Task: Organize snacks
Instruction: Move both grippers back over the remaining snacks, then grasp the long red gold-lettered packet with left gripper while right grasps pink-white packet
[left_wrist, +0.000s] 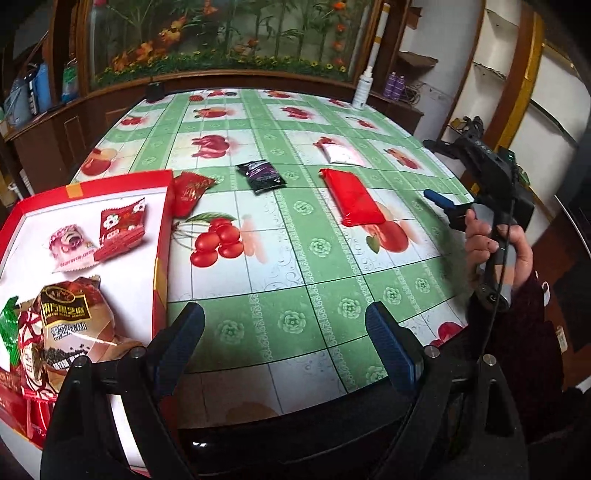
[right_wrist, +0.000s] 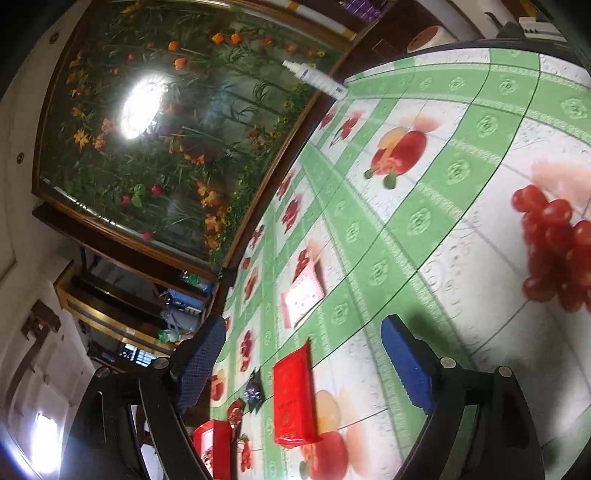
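Note:
A red box with a white floor (left_wrist: 162, 236) sits at the table's left and holds several snack packets (left_wrist: 122, 227). Loose on the fruit-print tablecloth lie a flat red packet (left_wrist: 354, 197), a black packet (left_wrist: 261, 175), a small red packet (left_wrist: 190, 192) against the box wall, and a pink-white packet (left_wrist: 341, 152). My left gripper (left_wrist: 286, 332) is open and empty, low over the near table edge. My right gripper (left_wrist: 439, 201) hovers at the right, tilted sideways; in its own view it (right_wrist: 306, 363) is open and empty with the flat red packet (right_wrist: 293, 398) ahead.
A white spray bottle (left_wrist: 362, 88) stands at the far right table edge. A small dark object (left_wrist: 154, 91) sits at the far left edge. A glass-fronted flower panel (left_wrist: 221, 33) and wooden cabinets stand behind the table. The box's corner (right_wrist: 216, 448) shows in the right wrist view.

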